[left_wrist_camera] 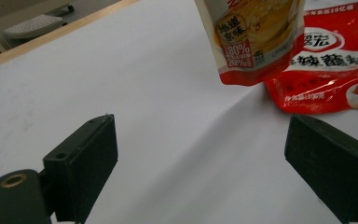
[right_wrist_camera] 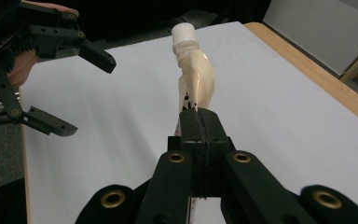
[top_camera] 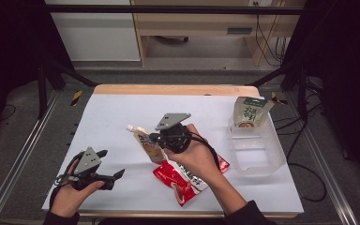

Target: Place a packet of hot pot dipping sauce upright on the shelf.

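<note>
Cream spouted pouch clamped by right tongs, cap up-left, left tongs agape.

Spouted pouch in right tongs

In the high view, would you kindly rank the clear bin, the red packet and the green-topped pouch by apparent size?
1. Clear bin
2. Red packet, partly hidden by the hand
3. Green-topped pouch, farther away, so unsure

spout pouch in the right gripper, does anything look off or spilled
Nothing spilled. The spout pouch hangs pinched at its edge in the shut right gripper, cap still on, lifted over the red packet. Another pouch leans askew in the clear bin. The left gripper is open.
</note>
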Demonstrator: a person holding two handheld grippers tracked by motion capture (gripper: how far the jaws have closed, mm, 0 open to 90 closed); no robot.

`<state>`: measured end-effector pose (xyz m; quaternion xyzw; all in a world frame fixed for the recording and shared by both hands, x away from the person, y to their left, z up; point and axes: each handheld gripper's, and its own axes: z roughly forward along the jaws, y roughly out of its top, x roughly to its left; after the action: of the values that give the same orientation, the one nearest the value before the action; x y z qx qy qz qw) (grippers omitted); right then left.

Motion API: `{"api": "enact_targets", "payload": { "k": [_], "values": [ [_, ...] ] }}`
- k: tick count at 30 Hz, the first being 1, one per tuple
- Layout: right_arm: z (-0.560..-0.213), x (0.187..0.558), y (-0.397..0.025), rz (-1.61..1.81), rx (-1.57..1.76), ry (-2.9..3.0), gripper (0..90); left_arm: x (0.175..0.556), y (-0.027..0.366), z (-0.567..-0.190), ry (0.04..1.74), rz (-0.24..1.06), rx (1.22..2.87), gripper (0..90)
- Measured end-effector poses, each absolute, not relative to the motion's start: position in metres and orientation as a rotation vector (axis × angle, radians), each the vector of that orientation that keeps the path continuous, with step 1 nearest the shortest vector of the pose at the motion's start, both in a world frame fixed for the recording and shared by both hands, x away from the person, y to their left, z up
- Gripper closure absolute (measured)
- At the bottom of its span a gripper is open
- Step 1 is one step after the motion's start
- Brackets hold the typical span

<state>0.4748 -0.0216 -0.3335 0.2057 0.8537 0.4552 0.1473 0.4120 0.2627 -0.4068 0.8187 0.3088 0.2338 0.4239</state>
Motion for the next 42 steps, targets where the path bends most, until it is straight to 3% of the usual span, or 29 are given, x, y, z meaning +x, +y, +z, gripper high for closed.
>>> {"api": "enact_targets", "payload": {
  "k": [8, 19, 30, 37, 42],
  "values": [
    [-0.319, 0.467, -0.051, 1.278, 0.577, 2.450, 90.0, 0.424, 0.235, -0.380, 0.654, 0.556, 2.101, 10.8],
    [-0.315, 0.454, -0.075, 1.280, 0.553, 2.458, 90.0, 0.444, 0.200, -0.350, 0.531, 0.500, 2.139, 21.0],
    [-0.320, 0.447, -0.081, 1.295, 0.535, 2.480, 90.0, 0.460, 0.185, -0.336, 0.453, 0.433, 2.146, 34.8],
    [-0.319, 0.444, -0.080, 1.312, 0.514, 2.486, 90.0, 0.470, 0.179, -0.333, 0.430, 0.389, 2.139, 35.7],
    [-0.317, 0.443, -0.079, 1.312, 0.494, 2.494, 90.0, 0.472, 0.176, -0.333, 0.385, 0.331, 2.141, 46.2]
  ]
}}
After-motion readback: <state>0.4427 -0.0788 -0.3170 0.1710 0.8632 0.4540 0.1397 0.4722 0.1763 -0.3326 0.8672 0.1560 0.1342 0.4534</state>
